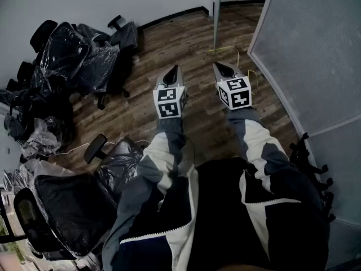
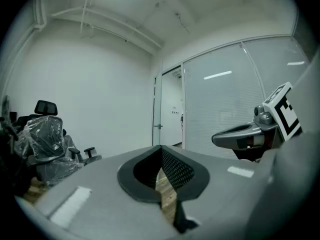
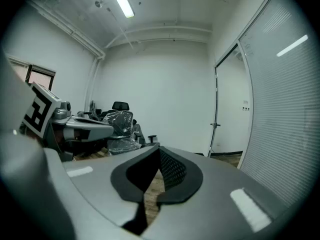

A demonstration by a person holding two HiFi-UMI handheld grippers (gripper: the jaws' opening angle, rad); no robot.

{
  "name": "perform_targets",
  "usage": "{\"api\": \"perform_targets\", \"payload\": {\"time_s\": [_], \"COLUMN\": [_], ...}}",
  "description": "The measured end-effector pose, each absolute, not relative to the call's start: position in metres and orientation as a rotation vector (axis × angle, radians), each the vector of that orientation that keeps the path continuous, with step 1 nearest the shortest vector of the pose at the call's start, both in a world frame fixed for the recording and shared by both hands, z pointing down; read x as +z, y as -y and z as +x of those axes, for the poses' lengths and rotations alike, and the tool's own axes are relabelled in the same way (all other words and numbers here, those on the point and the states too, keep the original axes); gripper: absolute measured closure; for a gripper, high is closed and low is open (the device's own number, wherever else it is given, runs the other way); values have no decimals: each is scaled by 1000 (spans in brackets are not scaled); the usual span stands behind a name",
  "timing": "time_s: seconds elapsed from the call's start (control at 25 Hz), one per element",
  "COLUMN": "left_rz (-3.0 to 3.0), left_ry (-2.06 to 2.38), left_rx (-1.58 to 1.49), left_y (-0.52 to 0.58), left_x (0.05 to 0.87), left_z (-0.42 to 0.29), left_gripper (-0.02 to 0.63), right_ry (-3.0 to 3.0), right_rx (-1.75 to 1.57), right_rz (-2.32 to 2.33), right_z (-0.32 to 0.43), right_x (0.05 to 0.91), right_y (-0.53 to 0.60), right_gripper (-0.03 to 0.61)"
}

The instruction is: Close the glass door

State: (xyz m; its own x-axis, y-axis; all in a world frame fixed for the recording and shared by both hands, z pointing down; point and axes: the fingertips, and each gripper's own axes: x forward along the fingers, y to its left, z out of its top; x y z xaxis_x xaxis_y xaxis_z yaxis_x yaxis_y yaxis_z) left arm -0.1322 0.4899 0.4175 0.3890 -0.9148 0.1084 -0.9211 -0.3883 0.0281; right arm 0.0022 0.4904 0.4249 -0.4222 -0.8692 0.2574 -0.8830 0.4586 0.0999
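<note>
The glass door [image 3: 216, 109] stands ahead of me, its metal edge and small handle [image 3: 215, 125] showing beside the bright doorway. In the head view its edge is a thin upright bar [image 1: 216, 16] at the top. The left gripper view shows the same door [image 2: 157, 111] next to the frosted glass wall [image 2: 225, 104]. My left gripper [image 1: 171, 72] and right gripper [image 1: 223, 69] are held side by side over the wooden floor, well short of the door. Both point forward, and both are shut with nothing between the jaws.
Office chairs wrapped in plastic [image 1: 84, 55] are heaped at the left, with more chairs [image 1: 67, 202] close by my left side. The frosted glass partition [image 1: 316, 49] runs along the right. Wooden floor [image 1: 169, 44] lies between me and the door.
</note>
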Motion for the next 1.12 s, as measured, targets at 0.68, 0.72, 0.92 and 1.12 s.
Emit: {"api": "perform_targets", "payload": {"time_s": [0.68, 0.72, 0.92, 1.12], "left_rz": [2577, 2576, 2578, 2575], "left_ry": [1642, 1643, 1650, 1654], "left_rx": [141, 137, 136, 133], "left_y": [-478, -477, -473, -464], "left_x": [423, 422, 421, 422], "left_z": [-125, -125, -124, -126], "left_gripper": [609, 609, 609, 609], "right_ry": [2457, 2458, 2457, 2458], "right_rx": [89, 86, 74, 77], "right_rz": [1514, 1510, 1491, 1480], "right_z": [0, -1, -3, -5], "right_x": [427, 427, 427, 430], "right_y": [-483, -482, -478, -469], "right_gripper": [574, 574, 574, 574]}}
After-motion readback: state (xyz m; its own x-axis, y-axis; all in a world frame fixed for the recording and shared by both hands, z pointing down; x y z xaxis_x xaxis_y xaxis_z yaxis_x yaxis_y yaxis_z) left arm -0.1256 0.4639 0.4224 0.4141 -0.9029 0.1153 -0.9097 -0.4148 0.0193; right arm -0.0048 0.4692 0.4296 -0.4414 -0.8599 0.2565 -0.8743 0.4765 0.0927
